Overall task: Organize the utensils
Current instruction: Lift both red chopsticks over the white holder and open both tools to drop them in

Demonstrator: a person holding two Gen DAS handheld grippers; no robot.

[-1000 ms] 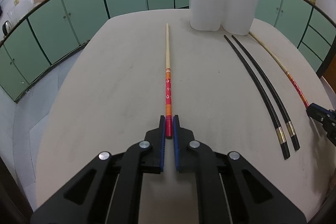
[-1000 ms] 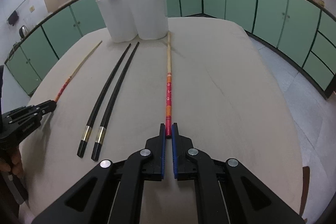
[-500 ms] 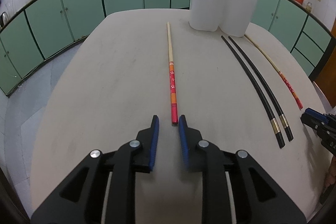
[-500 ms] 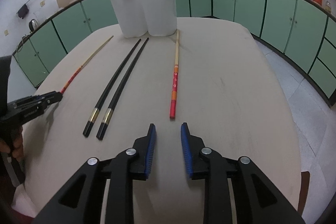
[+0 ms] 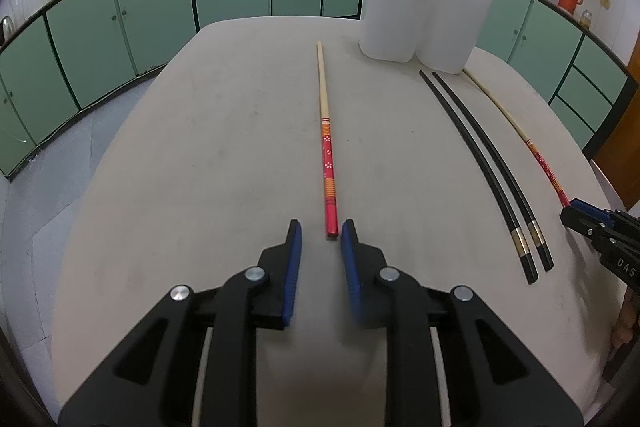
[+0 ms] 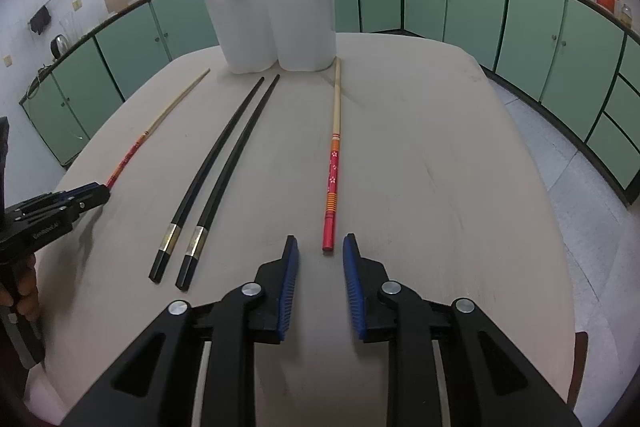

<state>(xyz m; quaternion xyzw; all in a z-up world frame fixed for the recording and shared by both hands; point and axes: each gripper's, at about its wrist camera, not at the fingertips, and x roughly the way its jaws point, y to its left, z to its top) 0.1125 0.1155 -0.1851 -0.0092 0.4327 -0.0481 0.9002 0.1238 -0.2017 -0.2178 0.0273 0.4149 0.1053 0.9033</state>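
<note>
Table [image 5: 200, 147] | chopstick [image 5: 326, 147] lengthwise toward holder [image 5: 424, 15] | both hand-held grippers parted, empty

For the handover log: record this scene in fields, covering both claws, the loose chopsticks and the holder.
left claw: open, jaws have just been opening; end of red-patterned chopstick lies at its tips, not pressed
right claw: open, jaws have just been opening; end of second red-patterned chopstick lies at its tips, not pressed
black chopsticks: pair side by side on table, between the two red-patterned ones
white holder: upright at far end, utensils standing in it
loose count: four chopsticks
</note>
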